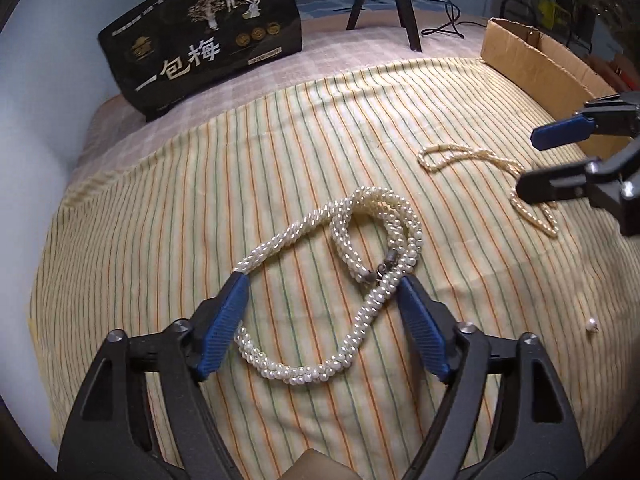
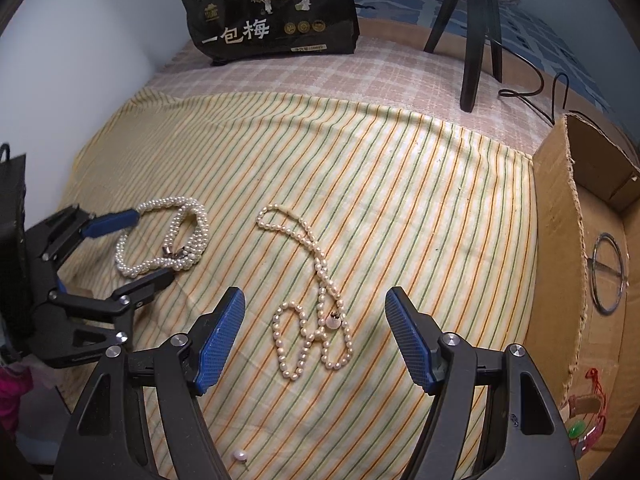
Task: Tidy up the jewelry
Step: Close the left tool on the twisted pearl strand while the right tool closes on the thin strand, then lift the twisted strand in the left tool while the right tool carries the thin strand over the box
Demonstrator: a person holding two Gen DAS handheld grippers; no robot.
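- The surface is a table covered with a yellow striped cloth (image 2: 360,184) with thin orange and green lines; behind it lies a pink checked cloth (image 2: 304,76).
- A pale wall rises on the left, and blue patterned fabric shows at the back.
- At the back stand one black printed bag (image 2: 276,12) and one black tripod (image 2: 472,32), with a dark cable (image 2: 536,92) curled beside it.
- One open cardboard box (image 2: 560,216) sits on the right edge; inside it lie one metal ring (image 2: 608,276) and a red and green trinket, too cut off to name.
- Two necklaces lie on the striped cloth, well apart: one thick twisted pearl necklace (image 1: 340,276) and one thin single-strand pearl necklace (image 2: 316,300).
- One loose pearl (image 2: 240,456) lies alone near the front edge.
- The left gripper (image 1: 320,292) is released, its blue pads spread either side of a loop of the thick necklace; whether the tips touch the beads is unclear.
- The right gripper (image 2: 316,300) is released too, hovering spread over the coiled end of the thin necklace.
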